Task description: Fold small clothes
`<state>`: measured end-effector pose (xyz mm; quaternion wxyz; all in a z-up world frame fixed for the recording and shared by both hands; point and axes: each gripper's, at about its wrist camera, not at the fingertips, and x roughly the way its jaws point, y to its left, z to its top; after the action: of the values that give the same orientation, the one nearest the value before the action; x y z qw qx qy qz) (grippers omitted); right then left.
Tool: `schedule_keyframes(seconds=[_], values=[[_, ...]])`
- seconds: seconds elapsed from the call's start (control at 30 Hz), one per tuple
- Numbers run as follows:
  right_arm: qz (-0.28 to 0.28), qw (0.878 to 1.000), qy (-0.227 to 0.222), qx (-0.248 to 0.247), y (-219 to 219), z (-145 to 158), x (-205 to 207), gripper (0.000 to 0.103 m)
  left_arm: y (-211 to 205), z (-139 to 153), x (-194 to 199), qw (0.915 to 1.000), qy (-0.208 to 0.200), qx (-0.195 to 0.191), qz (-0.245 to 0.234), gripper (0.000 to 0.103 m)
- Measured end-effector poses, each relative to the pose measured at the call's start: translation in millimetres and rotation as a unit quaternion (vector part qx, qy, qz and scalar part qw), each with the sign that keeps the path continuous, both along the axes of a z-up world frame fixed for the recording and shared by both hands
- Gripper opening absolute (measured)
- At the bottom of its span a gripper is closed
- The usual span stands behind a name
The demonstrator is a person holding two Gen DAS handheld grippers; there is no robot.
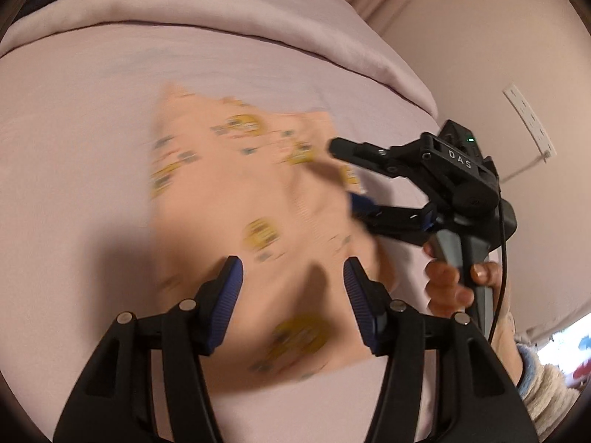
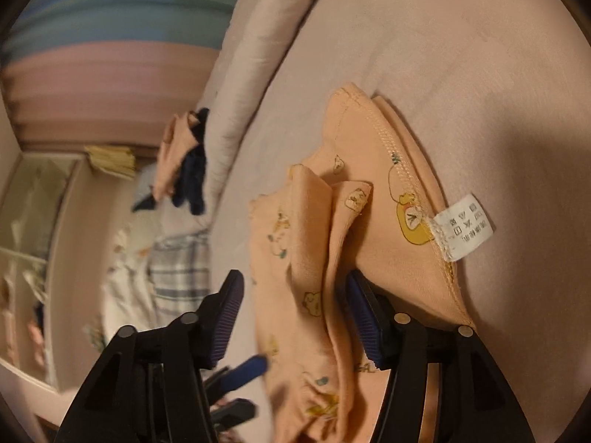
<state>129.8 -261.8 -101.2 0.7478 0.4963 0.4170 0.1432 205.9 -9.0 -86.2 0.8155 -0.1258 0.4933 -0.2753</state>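
The small peach garment (image 2: 388, 221), printed with yellow cartoon animals, lies on the pale pink bedsheet (image 1: 74, 118); in the right wrist view its long axis runs from the near bottom edge away toward the upper right, a stitched hem along its right side, with a white care label (image 2: 463, 227) sticking out sideways from that seam; a loose fold of the same cloth is bunched up along its left side; in the left wrist view the garment is blurred and its outline is hard to read. The right gripper (image 2: 295, 317) has its fingers parted, the raised fold of cloth standing between them, the right pad touching the fabric, the left pad clear of it; the left gripper (image 1: 293, 302) hangs over the near part of the garment with its fingers apart and nothing pinched. A hand (image 1: 454, 288) holds the right gripper's handle; beyond lie a rolled pink duvet (image 1: 221, 3) and a pile of other clothes (image 2: 184, 162).
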Motion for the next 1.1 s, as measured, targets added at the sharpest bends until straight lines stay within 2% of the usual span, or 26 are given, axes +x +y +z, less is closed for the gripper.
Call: schedule_keyframes(seconds=[0.03, 0.1, 0.17, 0.23, 0.33, 0.5, 0.6, 0.77, 0.87, 0.97, 1.03, 1.1], values=[[0.001, 1.0, 0.0, -0.016, 2.5, 1.4, 1.8, 0.06, 11.8, -1.2, -6.2, 0.9999, -0.003, 0.002, 0.014, 0.056], [0.004, 0.998, 0.0, -0.059, 8.3, 4.5, 6.3, 0.052, 30.4, -3.6, -15.4, 0.9992, -0.005, 0.004, 0.04, 0.056], [0.008, 0.995, 0.007, -0.104, 13.6, 6.0, 12.3, 0.031, 46.0, -7.6, -25.1, 0.9981, -0.001, 0.003, 0.061, 0.056], [0.014, 0.99, 0.014, -0.138, 17.7, 6.0, 19.5, 0.017, 54.7, -14.9, -28.6, 0.9971, 0.01, -0.004, 0.076, 0.056], [0.02, 0.984, 0.004, -0.179, 22.8, 13.3, 26.3, 0.01, 58.8, -26.4, -29.3, 0.9957, 0.03, -0.017, 0.086, 0.056], [0.027, 0.969, -0.04, -0.243, 21.3, 52.4, 30.6, 0.009, 58.8, -28.2, -33.6, 0.9963, 0.034, -0.029, 0.074, 0.056], [0.016, 0.961, -0.032, -0.275, 6.7, 61.0, 33.4, 0.009, 58.4, -26.4, -35.4, 0.997, 0.031, -0.027, 0.065, 0.056], [0.009, 0.949, 0.023, -0.315, -11.0, 35.5, 38.2, 0.009, 52.6, -23.4, -28.8, 0.9976, 0.027, -0.02, 0.061, 0.056], [0.001, 0.954, 0.045, -0.297, -20.6, 13.5, 37.2, 0.009, 42.4, -13.5, -22.0, 0.9986, 0.01, -0.007, 0.051, 0.056], [0.0, 0.957, 0.039, -0.288, -23.1, 11.7, 32.6, 0.01, 26.9, -4.2, -17.7, 0.9991, -0.013, 0.012, 0.038, 0.056], [-0.003, 0.947, 0.032, -0.319, -17.5, 22.7, 26.2, 0.012, 22.1, -1.6, -15.1, 0.9987, -0.027, 0.026, 0.036, 0.056], [-0.005, 0.926, 0.014, -0.377, -2.6, 41.2, 18.3, 0.016, 15.3, 2.7, -8.5, 0.9981, -0.041, 0.032, 0.032, 0.055]])
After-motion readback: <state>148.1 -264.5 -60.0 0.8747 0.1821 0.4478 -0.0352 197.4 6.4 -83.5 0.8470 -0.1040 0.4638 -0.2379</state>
